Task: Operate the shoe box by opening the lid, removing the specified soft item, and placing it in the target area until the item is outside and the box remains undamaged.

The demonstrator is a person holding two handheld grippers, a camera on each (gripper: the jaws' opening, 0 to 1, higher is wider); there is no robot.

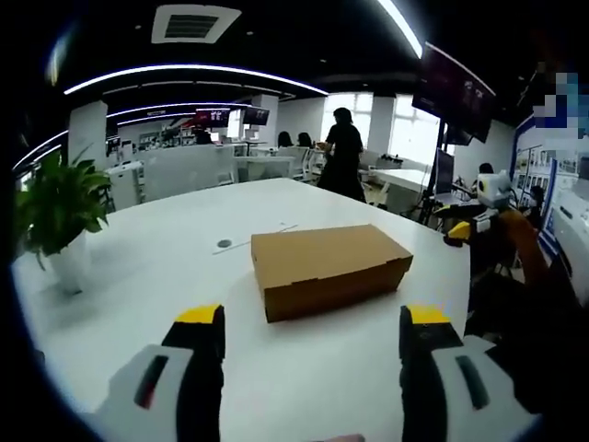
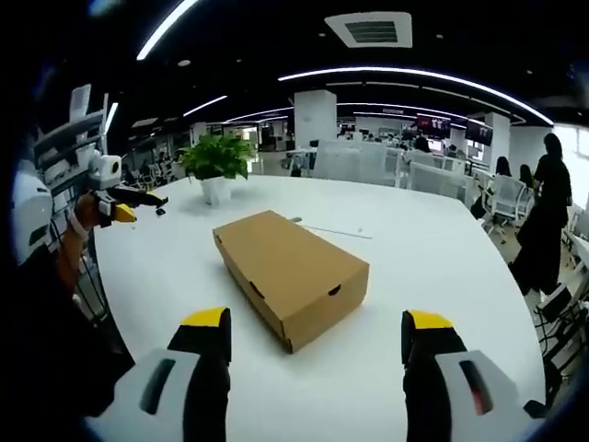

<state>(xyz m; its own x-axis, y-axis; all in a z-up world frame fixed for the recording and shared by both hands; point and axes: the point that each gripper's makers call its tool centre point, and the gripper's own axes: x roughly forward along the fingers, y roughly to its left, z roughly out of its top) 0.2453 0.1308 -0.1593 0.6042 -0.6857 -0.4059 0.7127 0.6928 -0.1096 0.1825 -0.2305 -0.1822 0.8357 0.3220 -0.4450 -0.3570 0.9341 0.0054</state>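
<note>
A brown cardboard shoe box (image 1: pixel 327 267) lies with its lid down on the white table (image 1: pixel 166 267), just beyond my left gripper (image 1: pixel 313 324), whose jaws stand wide apart and hold nothing. In the right gripper view the same shoe box (image 2: pixel 290 272) lies ahead with one corner turned toward me. My right gripper (image 2: pixel 315 322) is open and empty just short of it. The right gripper (image 1: pixel 465 226) also shows at the table's right edge in the left gripper view. The left gripper (image 2: pixel 124 207) shows at the left of the right gripper view. Both are held in the air, off the box.
A potted plant (image 1: pixel 55 207) in a white pot stands near one table corner, also seen as the plant (image 2: pixel 218 157) beyond the box. A small dark disc (image 1: pixel 225 244) is set in the tabletop. A person in black (image 1: pixel 345 152) stands past the table. Desks and chairs lie beyond.
</note>
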